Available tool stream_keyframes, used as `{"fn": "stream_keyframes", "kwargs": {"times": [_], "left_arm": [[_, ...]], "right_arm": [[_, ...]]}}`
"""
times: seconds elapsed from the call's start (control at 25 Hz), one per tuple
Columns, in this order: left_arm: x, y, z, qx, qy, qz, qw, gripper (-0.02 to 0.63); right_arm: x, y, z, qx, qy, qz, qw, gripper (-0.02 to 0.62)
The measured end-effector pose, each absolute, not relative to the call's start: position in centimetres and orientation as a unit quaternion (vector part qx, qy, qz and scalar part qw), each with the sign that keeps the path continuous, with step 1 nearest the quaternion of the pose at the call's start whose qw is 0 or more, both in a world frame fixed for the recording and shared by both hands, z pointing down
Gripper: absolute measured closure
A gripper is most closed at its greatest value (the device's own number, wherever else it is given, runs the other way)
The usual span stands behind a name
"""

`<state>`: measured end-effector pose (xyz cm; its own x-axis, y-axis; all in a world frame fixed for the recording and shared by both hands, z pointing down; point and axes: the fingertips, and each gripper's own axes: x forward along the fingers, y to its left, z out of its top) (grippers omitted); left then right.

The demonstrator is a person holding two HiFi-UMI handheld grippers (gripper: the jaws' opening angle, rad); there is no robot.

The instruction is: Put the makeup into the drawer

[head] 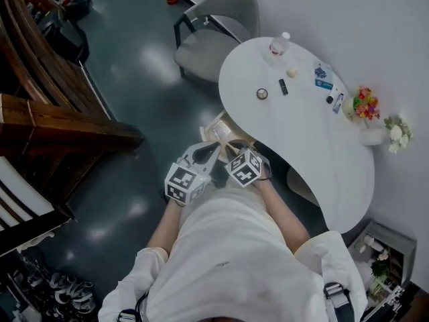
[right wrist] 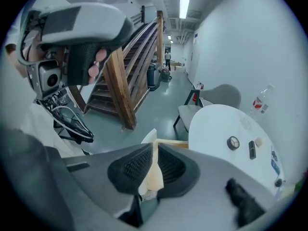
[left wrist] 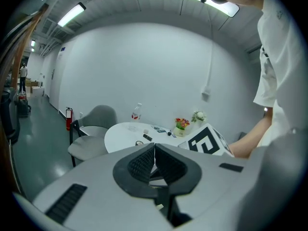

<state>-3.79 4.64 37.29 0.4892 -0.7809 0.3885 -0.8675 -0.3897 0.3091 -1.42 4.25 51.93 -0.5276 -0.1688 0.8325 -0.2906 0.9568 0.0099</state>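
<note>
Makeup lies on the white table (head: pixel 301 136): a round compact (head: pixel 262 94), a black tube (head: pixel 283 86) and a small cream piece (head: pixel 291 72). An open drawer (head: pixel 220 130) with a pale wooden inside sticks out under the table's near edge. Both grippers hang side by side just above and in front of it. My left gripper (head: pixel 213 151) is shut with nothing between its pads (left wrist: pixel 144 163). My right gripper (head: pixel 230 147) is also shut and holds nothing; past its closed tips (right wrist: pixel 154 146) I see the drawer's (right wrist: pixel 169 142) wooden rim. The compact (right wrist: pixel 233 142) and tube (right wrist: pixel 251 149) lie beyond.
A water bottle (head: pixel 279 43), blue packets (head: pixel 323 74) and flower pots (head: pixel 365 104) stand further along the table. A grey chair (head: pixel 218 25) is at its far end. A wooden staircase (head: pixel 40 106) fills the left. The floor is dark and glossy.
</note>
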Motion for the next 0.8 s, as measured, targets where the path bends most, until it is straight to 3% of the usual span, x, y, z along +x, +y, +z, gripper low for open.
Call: {"fn": "stream_keyframes", "kwargs": {"times": [0.52, 0.8], "left_arm": [[-4.0, 4.9, 35.5, 0.824, -0.504, 0.095, 0.242, 0.594], [-3.3, 3.9, 35.3, 0.825, -0.502, 0.104, 0.239, 0.595]], "right_arm": [[1.5, 4.0, 41.9, 0.159, -0.921, 0.116, 0.335, 0.581], [2.2, 2.8, 39.2, 0.164, -0.932, 0.114, 0.303, 0.581]]}}
